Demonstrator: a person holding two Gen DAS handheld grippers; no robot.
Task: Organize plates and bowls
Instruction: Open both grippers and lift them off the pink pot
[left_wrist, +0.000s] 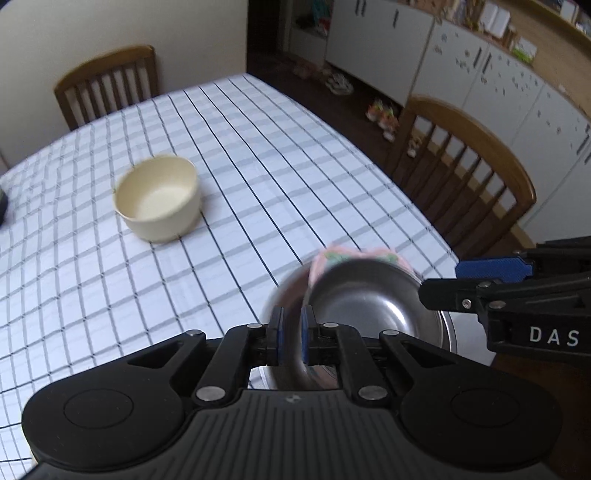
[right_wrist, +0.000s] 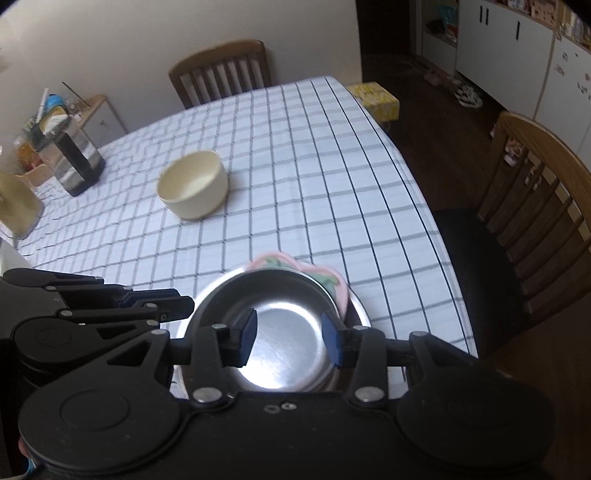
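Observation:
A shiny steel bowl (left_wrist: 362, 302) (right_wrist: 280, 291) sits near the table's right edge. Behind and under it shows a pink plate (left_wrist: 321, 266) (right_wrist: 317, 271) with a green pattern, and a wider steel rim (right_wrist: 358, 306) peeks out below. My left gripper (left_wrist: 290, 332) (right_wrist: 186, 304) is shut on the steel bowl's near-left rim. Over the bowl's inside my right gripper (right_wrist: 290, 338) (left_wrist: 441, 280) stands open, its blue pads apart with nothing pressed between them. A cream bowl (left_wrist: 159, 199) (right_wrist: 192, 184) stands alone farther back on the checked tablecloth (left_wrist: 258, 166).
Wooden chairs stand at the far end (right_wrist: 221, 70) and along the right side (right_wrist: 535, 206) of the table. A dark striped container (right_wrist: 77, 162) and a cream object (right_wrist: 14, 206) sit at the far left. A yellow box (right_wrist: 376, 98) lies past the far corner.

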